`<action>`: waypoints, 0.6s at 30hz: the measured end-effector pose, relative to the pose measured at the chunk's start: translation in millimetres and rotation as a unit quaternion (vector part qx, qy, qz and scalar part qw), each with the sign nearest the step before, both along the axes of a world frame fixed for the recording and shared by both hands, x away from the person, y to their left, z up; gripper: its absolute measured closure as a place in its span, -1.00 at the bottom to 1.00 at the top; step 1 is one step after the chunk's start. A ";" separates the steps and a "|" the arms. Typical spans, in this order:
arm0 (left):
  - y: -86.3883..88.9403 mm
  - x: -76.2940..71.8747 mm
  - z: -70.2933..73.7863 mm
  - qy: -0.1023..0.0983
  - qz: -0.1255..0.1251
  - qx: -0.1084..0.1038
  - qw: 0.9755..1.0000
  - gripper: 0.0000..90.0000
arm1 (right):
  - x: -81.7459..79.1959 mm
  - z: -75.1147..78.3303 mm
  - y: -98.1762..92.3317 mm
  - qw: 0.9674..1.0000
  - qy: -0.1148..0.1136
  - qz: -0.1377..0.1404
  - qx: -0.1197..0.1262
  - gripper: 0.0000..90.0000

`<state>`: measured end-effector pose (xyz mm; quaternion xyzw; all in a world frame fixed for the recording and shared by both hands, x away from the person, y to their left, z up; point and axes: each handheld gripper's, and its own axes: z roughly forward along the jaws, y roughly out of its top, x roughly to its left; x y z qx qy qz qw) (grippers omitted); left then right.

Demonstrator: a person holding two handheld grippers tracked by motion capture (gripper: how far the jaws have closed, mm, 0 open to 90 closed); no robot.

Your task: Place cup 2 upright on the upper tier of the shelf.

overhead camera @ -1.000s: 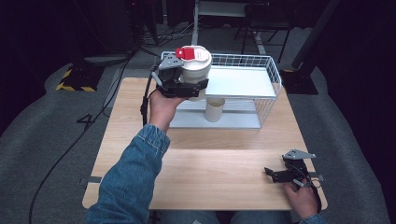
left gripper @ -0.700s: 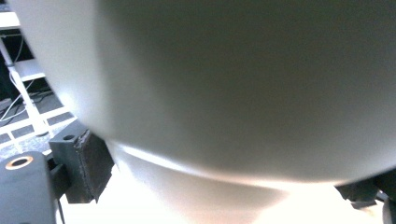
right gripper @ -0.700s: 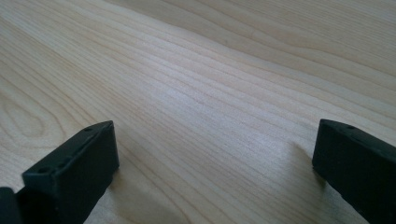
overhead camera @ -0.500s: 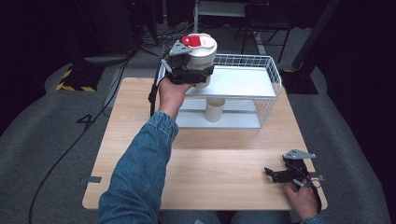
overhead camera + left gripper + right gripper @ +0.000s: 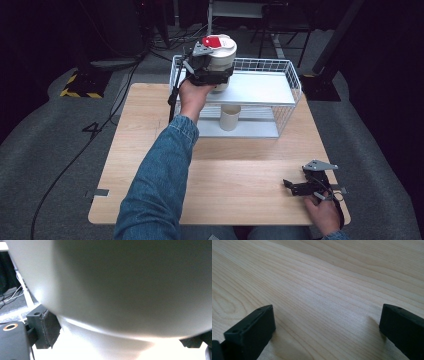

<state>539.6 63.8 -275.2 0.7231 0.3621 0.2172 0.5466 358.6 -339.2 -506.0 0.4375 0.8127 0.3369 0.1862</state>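
The left gripper (image 5: 212,67) pinches a white container with a red lid (image 5: 220,50), now carried farther right and held over the top shelf of the white wire rack (image 5: 260,90). The right gripper (image 5: 304,186) rests spread open on the wooden table (image 5: 150,135), unmoved.

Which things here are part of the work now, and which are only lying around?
In use:
- left hand-held gripper, shut on white cylindrical container with red label
- white wire two-level shelf rack

Idle:
- small beige cylindrical cup, lower level
- right hand-held gripper, open, on light wooden table
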 end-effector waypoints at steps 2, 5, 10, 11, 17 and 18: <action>-2.3 2.9 -2.4 0.002 0.004 0.003 1.000 -0.76 | 0.0 0.0 0.0 1.000 0.000 0.000 0.000 -0.99; -4.7 6.9 -5.9 0.007 0.007 0.001 1.000 -0.76 | 0.0 0.0 0.0 1.000 0.000 0.000 0.000 -0.99; -7.6 13.0 -11.5 0.016 0.014 0.002 1.000 -0.76 | 0.0 0.0 0.0 1.000 0.000 0.000 0.000 -0.99; -8.3 13.6 -12.4 0.018 0.016 0.000 1.000 -0.76 | 0.0 0.0 -0.1 1.000 0.000 0.000 0.000 -0.99; -11.9 15.6 -15.8 0.018 0.023 0.003 1.000 -0.76 | 0.0 0.0 0.0 1.000 0.000 0.000 0.000 -0.99; -12.4 15.8 -15.9 0.016 0.024 0.005 1.000 -0.76 | 0.0 0.0 0.0 1.000 0.000 0.000 0.000 -0.99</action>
